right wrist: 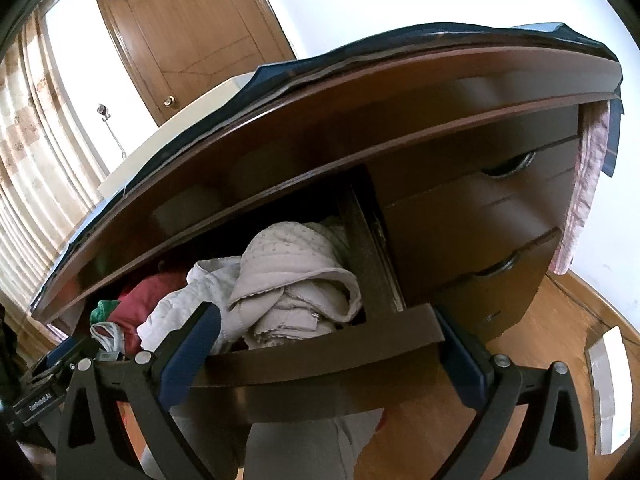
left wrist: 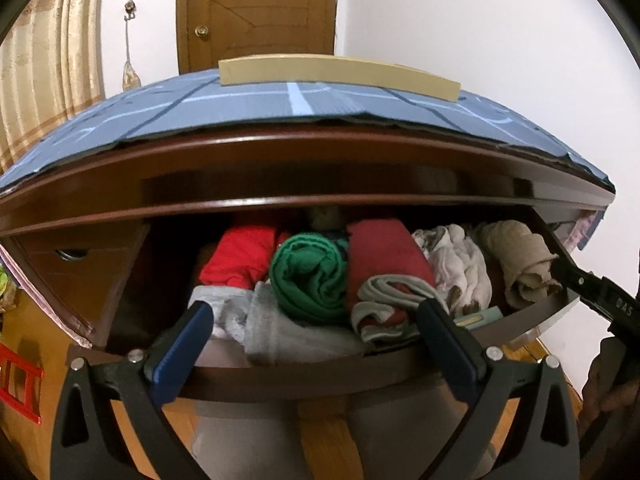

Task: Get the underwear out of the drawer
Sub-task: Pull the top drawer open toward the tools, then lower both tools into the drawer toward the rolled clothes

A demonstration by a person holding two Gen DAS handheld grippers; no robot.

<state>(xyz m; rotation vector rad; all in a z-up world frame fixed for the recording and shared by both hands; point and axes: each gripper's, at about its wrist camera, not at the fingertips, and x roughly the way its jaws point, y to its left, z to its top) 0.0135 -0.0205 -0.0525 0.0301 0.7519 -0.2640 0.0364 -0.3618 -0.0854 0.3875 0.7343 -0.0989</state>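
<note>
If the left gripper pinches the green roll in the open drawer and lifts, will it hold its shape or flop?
The green roll is soft knit cloth coiled loosely, so it will probably unroll and hang limp. It looks light. It sits wedged between red garments and a grey one, so neighbours may drag along. The left gripper is open, in front of it.

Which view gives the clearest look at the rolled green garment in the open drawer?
The left wrist view. The rolled green garment sits near centre there, whole and unobstructed, between red pieces in the drawer. The right wrist view shows only a small green sliver at the far left, mostly hidden behind the red and pale clothes.
</note>
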